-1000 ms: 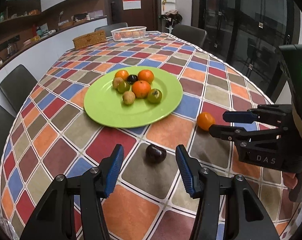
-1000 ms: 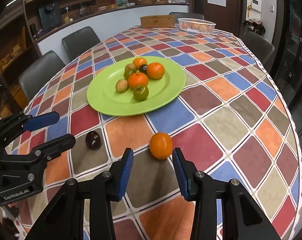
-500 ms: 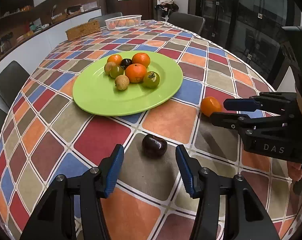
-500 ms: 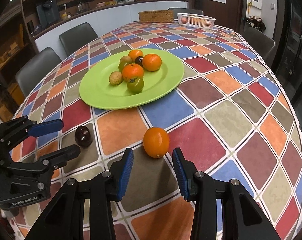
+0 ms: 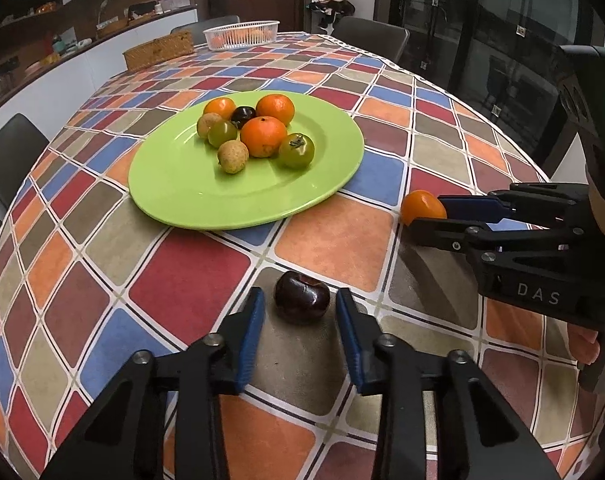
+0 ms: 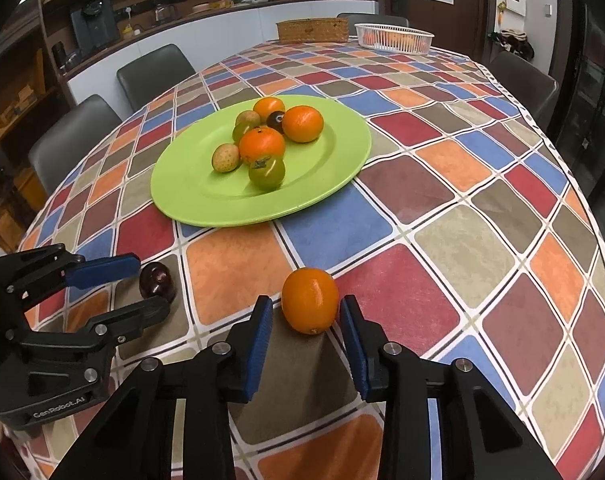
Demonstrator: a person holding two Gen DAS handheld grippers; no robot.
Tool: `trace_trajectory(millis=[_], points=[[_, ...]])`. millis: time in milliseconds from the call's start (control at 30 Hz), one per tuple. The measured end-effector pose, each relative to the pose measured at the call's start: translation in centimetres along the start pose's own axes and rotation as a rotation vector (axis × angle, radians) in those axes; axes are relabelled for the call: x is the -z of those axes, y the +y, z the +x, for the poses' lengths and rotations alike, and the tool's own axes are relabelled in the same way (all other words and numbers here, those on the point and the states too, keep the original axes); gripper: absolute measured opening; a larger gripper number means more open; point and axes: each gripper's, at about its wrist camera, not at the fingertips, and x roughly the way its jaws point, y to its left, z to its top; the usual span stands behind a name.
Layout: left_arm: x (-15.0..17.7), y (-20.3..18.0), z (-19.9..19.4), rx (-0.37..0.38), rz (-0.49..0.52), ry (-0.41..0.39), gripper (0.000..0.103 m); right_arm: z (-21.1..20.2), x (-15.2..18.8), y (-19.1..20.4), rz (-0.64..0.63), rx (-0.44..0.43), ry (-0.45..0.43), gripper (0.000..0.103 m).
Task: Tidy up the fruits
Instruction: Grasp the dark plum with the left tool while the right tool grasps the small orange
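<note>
Near left on the bench [image 5: 334, 240], the left tool [image 5: 298, 302] is clenching on the dark plum [image 5: 301, 297], blue pads tight against its sides, the plum still sitting on the cloth. Farther back, in the middle, the green plate [image 5: 206, 196] carries a cluster of oranges, green fruits and one dark one. Near right, the right tool [image 6: 305, 310] is clenching too, gripping the loose orange [image 6: 310, 298] on the bench, just short of the plate.
</note>
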Motion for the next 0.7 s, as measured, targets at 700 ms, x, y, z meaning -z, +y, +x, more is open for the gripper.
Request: trace_trajectory(millis=[700], points=[[-0.2, -0.6, -2.3, 0.009, 0.006, -0.058, 0.028, -1.4, 0.4, 0.8, -0.016, -0.011, -0.032, 0.029]])
